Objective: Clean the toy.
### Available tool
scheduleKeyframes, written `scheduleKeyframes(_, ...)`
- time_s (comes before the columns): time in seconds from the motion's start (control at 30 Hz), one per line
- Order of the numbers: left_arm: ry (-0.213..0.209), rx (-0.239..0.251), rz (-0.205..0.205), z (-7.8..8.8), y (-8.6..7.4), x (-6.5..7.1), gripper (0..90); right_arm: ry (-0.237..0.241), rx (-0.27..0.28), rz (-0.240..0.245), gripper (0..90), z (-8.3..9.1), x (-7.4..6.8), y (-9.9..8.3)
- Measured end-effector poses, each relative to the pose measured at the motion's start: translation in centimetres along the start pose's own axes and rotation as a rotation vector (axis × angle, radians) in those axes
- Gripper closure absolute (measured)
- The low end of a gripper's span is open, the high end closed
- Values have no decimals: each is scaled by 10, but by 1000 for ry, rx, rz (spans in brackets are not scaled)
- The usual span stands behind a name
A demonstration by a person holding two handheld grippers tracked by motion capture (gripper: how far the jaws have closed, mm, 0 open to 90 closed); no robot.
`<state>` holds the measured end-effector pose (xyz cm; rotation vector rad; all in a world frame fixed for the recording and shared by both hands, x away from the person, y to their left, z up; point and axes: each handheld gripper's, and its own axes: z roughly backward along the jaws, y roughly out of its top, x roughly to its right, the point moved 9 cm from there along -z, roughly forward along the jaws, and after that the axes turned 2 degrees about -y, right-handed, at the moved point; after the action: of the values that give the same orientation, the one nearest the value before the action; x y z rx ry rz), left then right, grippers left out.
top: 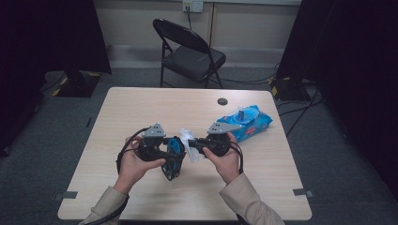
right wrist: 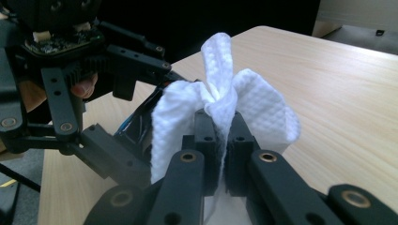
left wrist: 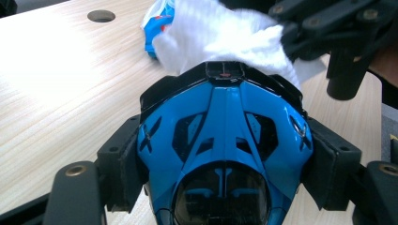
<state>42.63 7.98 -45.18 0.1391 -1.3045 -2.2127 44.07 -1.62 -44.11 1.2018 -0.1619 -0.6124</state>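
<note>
A glossy blue and black helmet-shaped toy (left wrist: 225,136) sits between the pads of my left gripper (left wrist: 225,161), which is shut on its two sides. In the high view the toy (top: 172,157) hangs just above the table's middle, held by the left gripper (top: 170,154). My right gripper (right wrist: 223,136) is shut on a crumpled white wipe (right wrist: 220,101). The wipe (left wrist: 220,37) rests against the toy's far black edge, with the right gripper (left wrist: 328,28) behind it. From above, the wipe (top: 189,140) lies between the two grippers, the right gripper (top: 192,144) on its right.
A blue pack of wipes (top: 248,122) with its lid raised lies on the table (top: 141,108) at the right, behind the right hand. A round hole (top: 222,101) sits near the far edge. A black folding chair (top: 187,51) stands beyond the table.
</note>
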Motion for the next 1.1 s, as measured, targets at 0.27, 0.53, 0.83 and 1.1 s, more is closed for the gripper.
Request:
scheduleKeyframes(0.27, -2, 7, 1, 1, 4, 1, 260, 12, -43, 25, 869, -10, -7, -12)
scheduleKeyframes(0.53, 4, 9, 0, 0, 6, -1, 260, 17, -41, 7, 869, -14, -10, -19)
scheduleKeyframes(0.83, 11, 21, 1, 1, 11, -1, 260, 10, -61, -8, 869, -22, -13, -35)
scheduleKeyframes(1.1, 16, 17, -8, 1, 13, 0, 260, 9, -84, -13, 869, -29, -14, -50)
